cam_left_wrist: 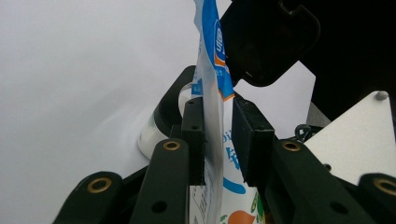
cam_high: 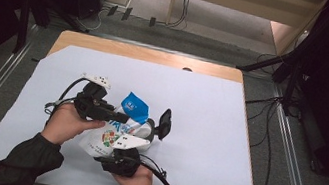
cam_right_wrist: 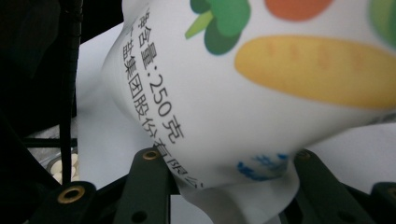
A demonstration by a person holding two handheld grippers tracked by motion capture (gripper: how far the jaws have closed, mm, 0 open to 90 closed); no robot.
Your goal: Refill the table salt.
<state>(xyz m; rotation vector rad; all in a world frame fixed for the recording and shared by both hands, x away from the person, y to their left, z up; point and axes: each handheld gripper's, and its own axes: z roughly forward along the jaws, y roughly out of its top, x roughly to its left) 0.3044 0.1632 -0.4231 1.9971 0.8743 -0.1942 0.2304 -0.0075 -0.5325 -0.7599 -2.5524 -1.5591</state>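
Note:
A white and blue bag (cam_high: 118, 130) printed with vegetables is held above the white sheet between both grippers. My left gripper (cam_high: 124, 117) comes in from the left and is shut on the bag's thin upper edge (cam_left_wrist: 212, 116), both pads flat against it. From the near side, my right gripper (cam_high: 142, 125) reaches up around the bag's body (cam_right_wrist: 261, 102). The bag fills the space between its jaws and hides the pads. One of those jaws (cam_left_wrist: 266, 42) stands beside the bag's blue top.
The white sheet (cam_high: 207, 130) covers most of the wooden table (cam_high: 148, 54). A clear round container (cam_left_wrist: 152, 133) sits behind the bag, and small white pellets (cam_right_wrist: 63, 165) show in it. Cables trail from both grippers. Dark stands and floor rails surround the table.

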